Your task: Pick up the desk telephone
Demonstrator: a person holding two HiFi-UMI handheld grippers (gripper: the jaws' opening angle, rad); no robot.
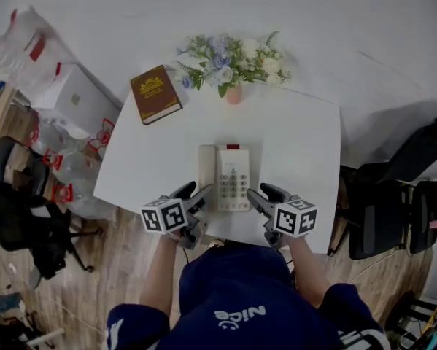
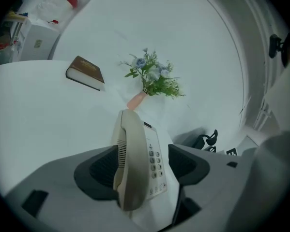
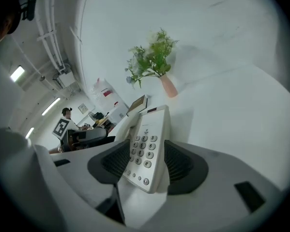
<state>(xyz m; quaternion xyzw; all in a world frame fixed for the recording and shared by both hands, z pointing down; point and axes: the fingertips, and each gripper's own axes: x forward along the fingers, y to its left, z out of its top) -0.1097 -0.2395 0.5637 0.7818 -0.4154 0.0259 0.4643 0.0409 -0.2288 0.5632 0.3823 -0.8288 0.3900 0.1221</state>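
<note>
Desk telephone (image 1: 233,177) lay flat near the front edge of the white table (image 1: 298,137), just beyond the person's dark blue top (image 1: 240,305). Its cream handset (image 1: 207,175) rested in the cradle along the left side, and the keypad faced up on the right.

A gripper flanked it on either side. The left gripper (image 1: 198,197), with its marker cube (image 1: 163,215), pointed at the phone's near left corner. In the left gripper view its jaws (image 2: 145,166) stood wide apart. The handset (image 2: 132,163) rose between them and the right pad was clear of the phone (image 2: 154,161), with nothing clamped. The right gripper (image 1: 257,197) came in at the near right corner. Its own view showed the jaws (image 3: 148,162) spread just as wide, with the keypad end of the phone (image 3: 147,151) framed between the dark ribbed pads and not pressed by them.

Farther back on the table, a brown book (image 1: 155,93) lay near the far left corner. To its right a small pink vase (image 1: 234,93) held a spray of pale flowers (image 1: 233,63), upright, near the far edge.

Off the table, a black office chair (image 1: 28,210) stood on the wooden floor at the left, with clear plastic bags (image 1: 28,42) farther back. More black chairs (image 1: 400,203) stood at the right.
</note>
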